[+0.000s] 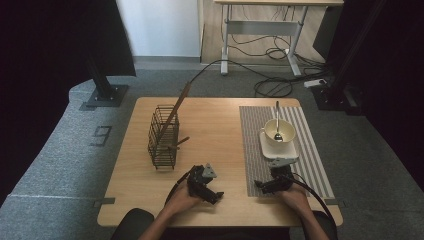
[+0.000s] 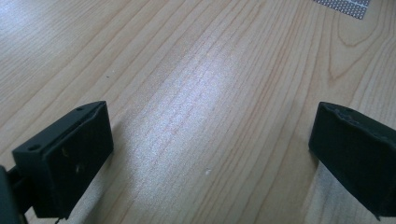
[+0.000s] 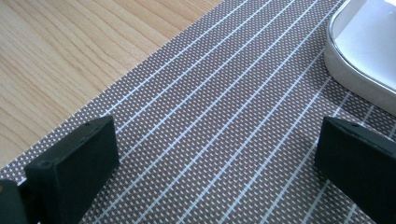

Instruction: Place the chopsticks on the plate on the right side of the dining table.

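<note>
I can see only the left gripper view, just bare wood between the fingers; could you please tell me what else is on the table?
Observer: A black wire basket stands left of centre, with a long wooden stick leaning out of it.
Operator: And to the right?
Observer: A cream bowl holding a metal spoon sits on a white square plate, on a striped brown placemat.
Operator: Where is the other gripper?
Observer: The right gripper rests open on that placemat's near end.

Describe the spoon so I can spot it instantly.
Find the striped placemat on the table's right half. On it a square white plate carries a cream bowl; the metal spoon stands in that bowl, handle pointing away, the only shiny utensil there.
</note>
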### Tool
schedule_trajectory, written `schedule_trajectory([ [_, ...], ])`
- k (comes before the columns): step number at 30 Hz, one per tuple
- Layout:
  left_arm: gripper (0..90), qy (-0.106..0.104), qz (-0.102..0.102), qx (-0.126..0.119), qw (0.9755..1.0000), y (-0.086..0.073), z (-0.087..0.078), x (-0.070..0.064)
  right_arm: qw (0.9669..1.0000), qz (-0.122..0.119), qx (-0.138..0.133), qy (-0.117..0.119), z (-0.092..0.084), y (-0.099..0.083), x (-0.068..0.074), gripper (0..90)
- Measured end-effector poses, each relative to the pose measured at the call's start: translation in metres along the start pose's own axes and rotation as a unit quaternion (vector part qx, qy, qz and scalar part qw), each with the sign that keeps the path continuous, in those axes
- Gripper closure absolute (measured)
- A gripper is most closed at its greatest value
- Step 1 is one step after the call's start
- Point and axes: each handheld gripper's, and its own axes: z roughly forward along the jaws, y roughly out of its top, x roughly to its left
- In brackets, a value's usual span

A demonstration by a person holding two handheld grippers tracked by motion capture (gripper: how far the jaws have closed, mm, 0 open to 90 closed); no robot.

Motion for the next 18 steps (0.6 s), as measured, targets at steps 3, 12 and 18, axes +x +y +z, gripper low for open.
schedule_trajectory([
  [3,0.0,0.0,0.0,0.0,1.0,0.0,0.0,0.0,0.9999,-0.005,0.007,0.005,-0.001,0.001,-0.001,0.0],
  [12,0.0,0.0,0.0,0.0,1.0,0.0,0.0,0.0,0.9993,-0.016,0.013,0.03,-0.006,0.011,0.004,0.0],
  [18,0.0,0.0,0.0,0.0,1.0,0.0,0.0,0.0,0.9975,-0.001,0.009,0.07,-0.009,0.023,0.007,0.0],
])
